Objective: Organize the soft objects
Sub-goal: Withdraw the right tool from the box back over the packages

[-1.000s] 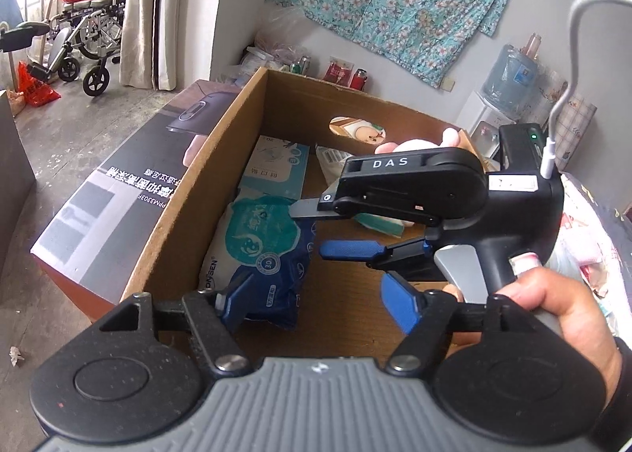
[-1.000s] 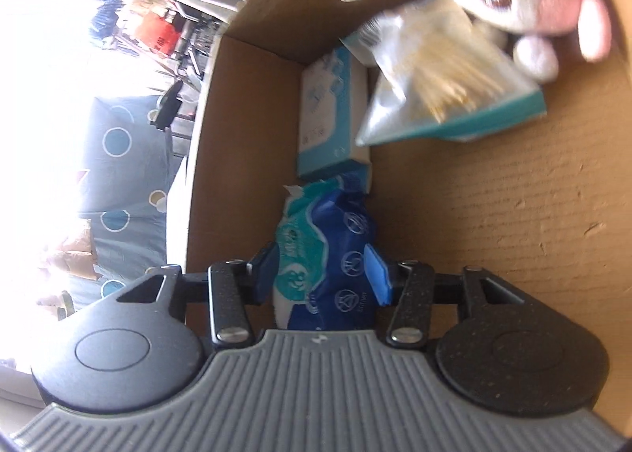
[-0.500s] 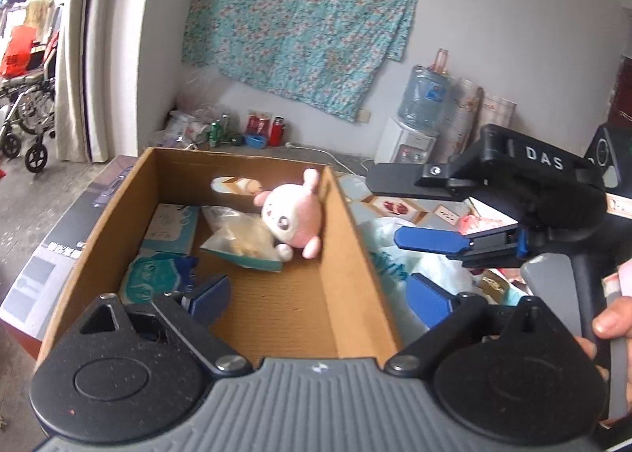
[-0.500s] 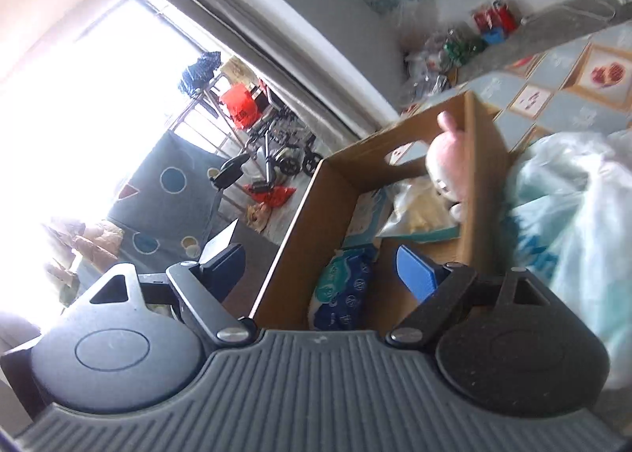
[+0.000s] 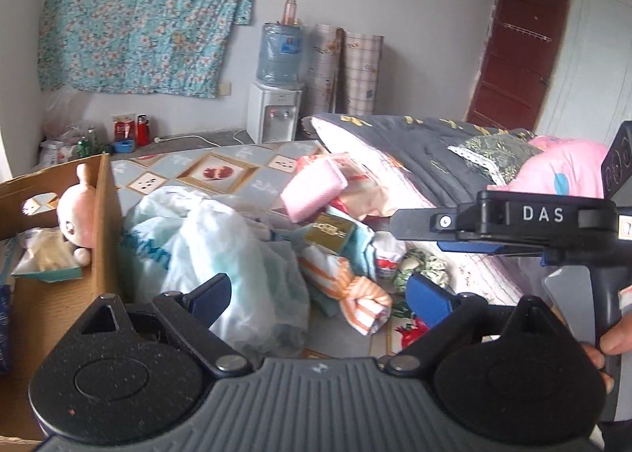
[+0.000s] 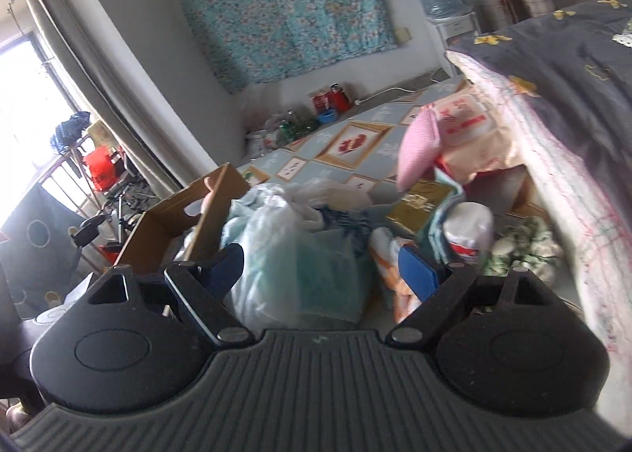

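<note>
A cardboard box (image 5: 106, 215) stands at the left with a pink plush rabbit (image 5: 77, 215) and a clear packet (image 5: 43, 260) inside. Beside it on the mat lies a pile of soft things: a pale plastic bag (image 5: 221, 254), an orange-striped cloth roll (image 5: 355, 294), a pink pad (image 5: 316, 191), a gold packet (image 5: 330, 230). My left gripper (image 5: 320, 294) is open and empty above the bag. My right gripper (image 6: 324, 266) is open and empty, over the bag (image 6: 300, 254) and striped cloth (image 6: 389, 254). It also shows in the left wrist view (image 5: 466, 234).
A grey and pink quilt (image 5: 434, 159) is heaped at the right. A water dispenser (image 5: 276, 96) and rolled mats (image 5: 347, 72) stand by the back wall. Bottles and bags (image 5: 79, 140) sit in the far corner. A wheelchair (image 6: 118, 183) is near the window.
Both grippers left the box and swung right to the pile on the mat. The right gripper let go of the blue tissue pack, which stayed in the box.
</note>
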